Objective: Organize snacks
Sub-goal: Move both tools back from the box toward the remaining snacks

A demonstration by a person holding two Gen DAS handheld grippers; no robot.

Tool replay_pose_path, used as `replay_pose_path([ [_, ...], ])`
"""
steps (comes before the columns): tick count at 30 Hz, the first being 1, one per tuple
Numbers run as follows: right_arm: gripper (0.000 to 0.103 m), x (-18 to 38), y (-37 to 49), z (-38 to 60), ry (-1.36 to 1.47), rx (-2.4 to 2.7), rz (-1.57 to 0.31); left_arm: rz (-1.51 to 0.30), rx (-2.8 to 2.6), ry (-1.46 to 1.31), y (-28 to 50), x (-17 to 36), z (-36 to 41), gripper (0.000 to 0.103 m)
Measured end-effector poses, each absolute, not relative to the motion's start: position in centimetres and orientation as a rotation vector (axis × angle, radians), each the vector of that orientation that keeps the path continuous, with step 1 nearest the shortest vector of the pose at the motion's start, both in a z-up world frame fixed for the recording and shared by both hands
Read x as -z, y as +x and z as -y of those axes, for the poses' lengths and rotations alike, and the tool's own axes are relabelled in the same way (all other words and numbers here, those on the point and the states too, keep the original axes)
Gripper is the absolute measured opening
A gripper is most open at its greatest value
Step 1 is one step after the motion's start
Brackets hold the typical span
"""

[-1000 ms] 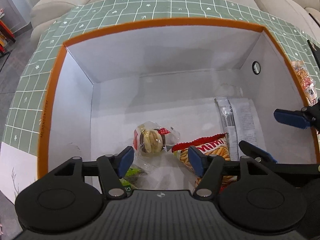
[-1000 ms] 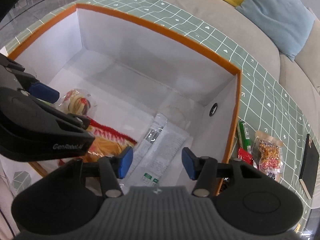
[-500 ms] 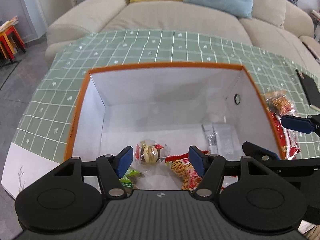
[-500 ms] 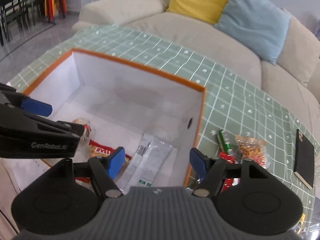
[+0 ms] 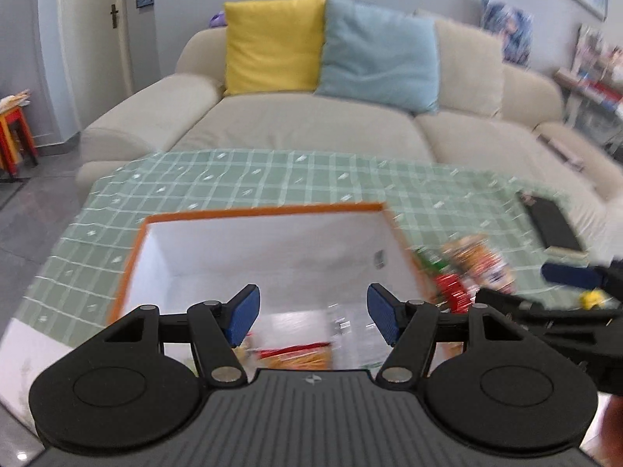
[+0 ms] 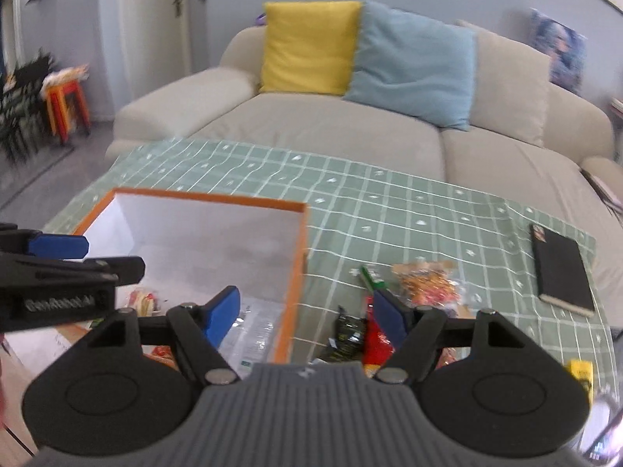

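An open white box with an orange rim (image 5: 264, 210) (image 6: 210, 198) stands on the green checked cloth. Inside lie a red and orange snack bag (image 5: 296, 356), a clear white packet (image 6: 253, 327) and a small wrapped pastry (image 6: 142, 299). Loose snacks lie right of the box: an orange-patterned bag (image 6: 426, 282) (image 5: 479, 260), a green stick (image 6: 370, 276), a red pack (image 6: 375, 340), a dark pack (image 6: 346, 334). My left gripper (image 5: 311, 313) hangs open above the box with nothing between its pads. My right gripper (image 6: 307, 315), jaws opening and empty, hovers over the box's right wall.
A black notebook (image 6: 562, 270) (image 5: 553, 225) lies at the cloth's right edge. A small yellow item (image 6: 580, 375) sits at the near right. A beige sofa (image 5: 311, 124) with yellow (image 5: 272, 44) and blue (image 5: 377, 52) cushions stands behind the table. Red stools (image 6: 68, 107) are at far left.
Both grippers have risen and tilted up out of the box, so the sofa now fills the upper view. The right gripper's jaws have spread wider and it has shifted right toward the loose snacks.
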State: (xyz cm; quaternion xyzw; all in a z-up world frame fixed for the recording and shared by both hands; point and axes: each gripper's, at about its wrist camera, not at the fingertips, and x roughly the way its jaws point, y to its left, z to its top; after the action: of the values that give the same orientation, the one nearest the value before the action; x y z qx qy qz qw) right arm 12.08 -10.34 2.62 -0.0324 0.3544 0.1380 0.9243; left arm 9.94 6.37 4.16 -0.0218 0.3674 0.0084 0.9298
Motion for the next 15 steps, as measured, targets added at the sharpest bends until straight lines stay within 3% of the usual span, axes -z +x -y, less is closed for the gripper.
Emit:
replay_pose_path([
  [6,0.073,-0.8,10.1,15.7,-0.007,-0.177,-0.698,-0.679,0.071,0.025,9.4,-4.0,-2.1,0.073],
  [15,0.073,3.8,8.3,22.2,0.054,-0.089,-0.760,-0.780,0.281,0.039,9.8,-1.2,4.5,0.071],
])
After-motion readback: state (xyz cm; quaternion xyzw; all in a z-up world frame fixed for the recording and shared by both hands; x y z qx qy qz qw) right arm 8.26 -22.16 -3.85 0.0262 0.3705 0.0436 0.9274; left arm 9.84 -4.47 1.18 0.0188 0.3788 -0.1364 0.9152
